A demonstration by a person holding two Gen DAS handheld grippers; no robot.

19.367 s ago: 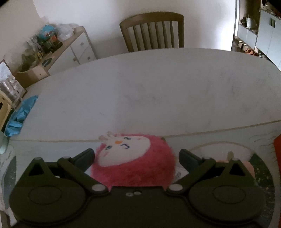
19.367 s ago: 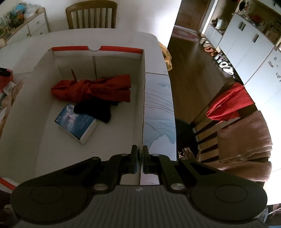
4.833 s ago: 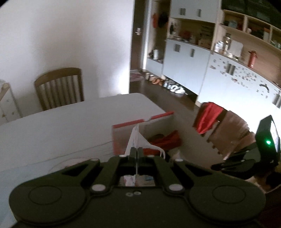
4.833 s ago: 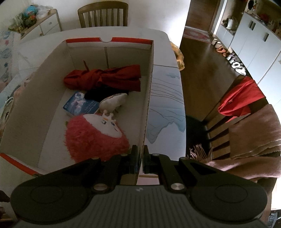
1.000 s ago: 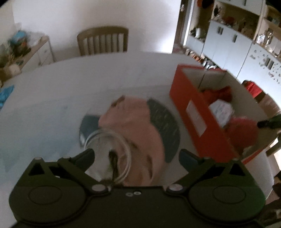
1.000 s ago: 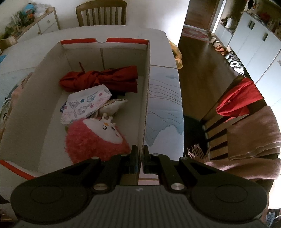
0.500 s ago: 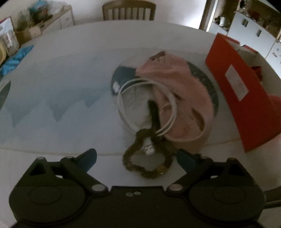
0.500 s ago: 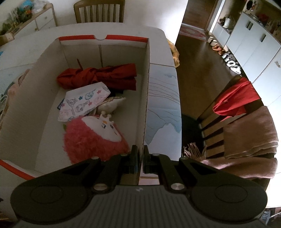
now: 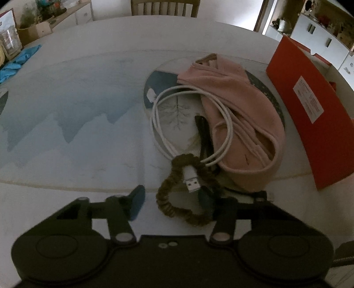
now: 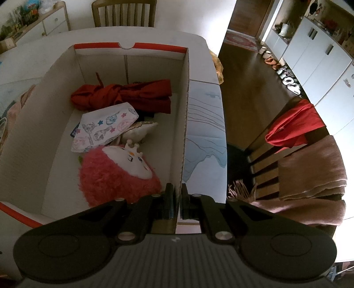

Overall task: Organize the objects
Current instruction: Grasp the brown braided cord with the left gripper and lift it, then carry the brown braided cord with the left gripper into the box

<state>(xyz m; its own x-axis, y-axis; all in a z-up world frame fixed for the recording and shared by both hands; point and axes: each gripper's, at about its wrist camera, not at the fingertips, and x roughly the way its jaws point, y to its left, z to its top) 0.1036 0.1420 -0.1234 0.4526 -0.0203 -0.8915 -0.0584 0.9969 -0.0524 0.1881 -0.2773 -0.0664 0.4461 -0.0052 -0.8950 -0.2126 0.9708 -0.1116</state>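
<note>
In the left wrist view my left gripper (image 9: pixel 171 202) is open, low over the table, with its jaws on either side of a brown scrunchie (image 9: pixel 188 195). A coiled white USB cable (image 9: pixel 190 124) lies partly on the scrunchie and on a pink garment (image 9: pixel 239 130). A dark hair clip (image 9: pixel 204 133) lies under the cable. The orange box (image 9: pixel 309 115) stands to the right. In the right wrist view my right gripper (image 10: pixel 176 199) is shut on the box's right wall (image 10: pixel 184 124). The box holds a pink plush toy (image 10: pixel 117 175), a patterned pouch (image 10: pixel 104 128) and a red cloth (image 10: pixel 124 95).
A blue cloth (image 9: pixel 17 62) lies at the table's far left edge. A wooden chair (image 9: pixel 163 6) stands behind the table. To the right of the box, a chair with red and brown cloths (image 10: pixel 305 155) stands close to the table edge.
My left gripper has dropped lower and closer to the scrunchie, and its jaws have narrowed around it. The right gripper keeps its hold on the box wall.
</note>
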